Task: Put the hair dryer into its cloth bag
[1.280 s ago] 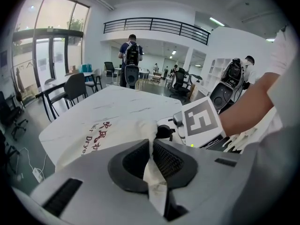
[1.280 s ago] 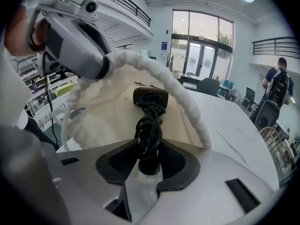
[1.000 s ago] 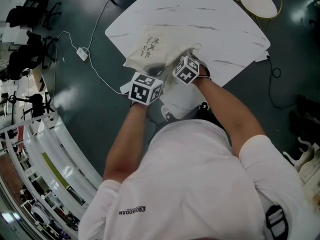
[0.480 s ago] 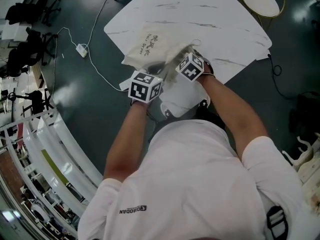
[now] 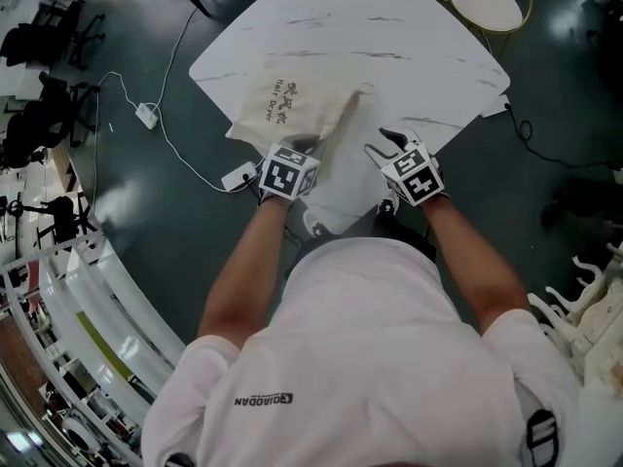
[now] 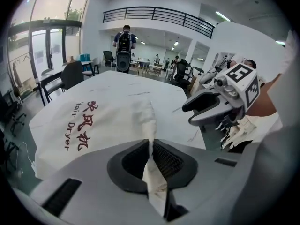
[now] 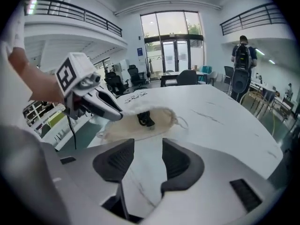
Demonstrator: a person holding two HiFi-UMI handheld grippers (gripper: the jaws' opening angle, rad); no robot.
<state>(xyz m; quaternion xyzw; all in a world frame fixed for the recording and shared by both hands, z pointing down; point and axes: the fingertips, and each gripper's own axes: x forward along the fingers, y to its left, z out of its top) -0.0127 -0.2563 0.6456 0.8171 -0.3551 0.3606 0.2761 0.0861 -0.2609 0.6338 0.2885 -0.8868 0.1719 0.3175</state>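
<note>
On table (image 5: 409, 27), bag (image 5: 292, 95) lay flat, dryer (image 7: 145, 118) showing dark inside its mouth. Left gripper (image 6: 151, 146) pinched the mouth's hem. Right gripper (image 7: 147, 161), jaws just opened, held nothing, clear of the bag. Judged: dryer nearly in. Next: right takes opposite hem, draws mouth closed.

Marble table (image 5: 389, 27), floor adapter (image 5: 147, 116), perhaps stool (image 5: 484, 3).

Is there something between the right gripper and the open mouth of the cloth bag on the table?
Nothing visible does. Only bare table lies between the right gripper, its empty fingers just opened wider, and the cloth bag's mouth. The left gripper pinches the bag's edge, off to the side.
</note>
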